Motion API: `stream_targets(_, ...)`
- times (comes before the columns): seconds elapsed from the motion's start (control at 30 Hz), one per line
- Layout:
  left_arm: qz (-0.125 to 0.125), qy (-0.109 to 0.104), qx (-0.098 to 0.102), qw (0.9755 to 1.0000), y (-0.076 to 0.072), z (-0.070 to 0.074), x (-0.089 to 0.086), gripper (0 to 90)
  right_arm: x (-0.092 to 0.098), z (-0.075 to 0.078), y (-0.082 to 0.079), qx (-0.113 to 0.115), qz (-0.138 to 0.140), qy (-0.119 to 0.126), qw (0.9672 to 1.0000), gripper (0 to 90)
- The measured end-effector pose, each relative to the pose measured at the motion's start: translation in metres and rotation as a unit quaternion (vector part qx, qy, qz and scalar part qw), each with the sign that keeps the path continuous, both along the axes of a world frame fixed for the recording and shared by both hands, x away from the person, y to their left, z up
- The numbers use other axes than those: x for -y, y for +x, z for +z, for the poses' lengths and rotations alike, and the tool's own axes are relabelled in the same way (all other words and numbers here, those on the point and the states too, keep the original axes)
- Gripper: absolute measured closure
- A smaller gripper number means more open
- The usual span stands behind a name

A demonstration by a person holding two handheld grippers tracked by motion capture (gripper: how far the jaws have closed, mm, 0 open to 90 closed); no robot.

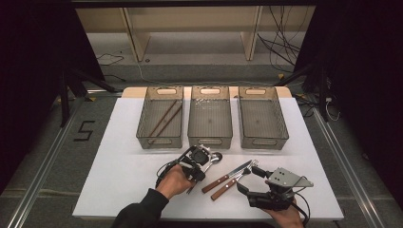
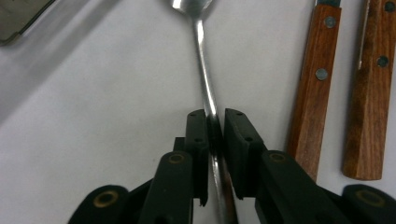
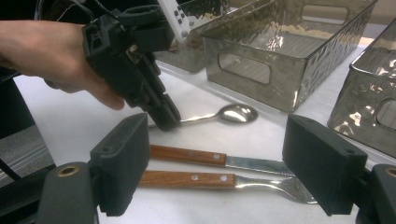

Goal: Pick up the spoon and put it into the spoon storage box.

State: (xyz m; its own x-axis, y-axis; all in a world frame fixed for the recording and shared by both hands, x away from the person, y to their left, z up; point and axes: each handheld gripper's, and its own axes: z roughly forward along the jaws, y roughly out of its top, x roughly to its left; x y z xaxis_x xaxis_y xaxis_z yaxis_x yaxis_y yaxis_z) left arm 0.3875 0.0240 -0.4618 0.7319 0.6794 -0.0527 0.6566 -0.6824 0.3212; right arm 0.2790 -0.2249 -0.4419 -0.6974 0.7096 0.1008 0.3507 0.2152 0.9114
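Spoon (image 2: 201,51), slim polished steel, pinched by left gripper (image 2: 215,135).

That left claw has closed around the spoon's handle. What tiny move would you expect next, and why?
Probably a short straight lift. The left gripper has its jaws pressed on the spoon handle, while the spoon lies flat on the white table. Raising it first would clear the knife and fork beside it before carrying it toward a bin. The right gripper stands open.

spoon (image 1: 215,158) before middle bin (image 1: 209,117) | knife (image 1: 227,175), fork (image 1: 235,181) to its right
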Motion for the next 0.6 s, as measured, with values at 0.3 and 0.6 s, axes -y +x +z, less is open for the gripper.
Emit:
stream_targets(0.3,0.0,0.0,-0.024,0.9997,0.0079,0.0016,-0.0031,82.4,0.0001,0.0,-0.0002,0.0,-0.001,0.0,1.0,23.9)
stream_targets(0.6,-0.001,-0.01,-0.025,0.9996,0.0106,0.0037,-0.0086,83.6,0.0001,0.0001,-0.0002,0.001,-0.001,0.0,1.0,23.9)
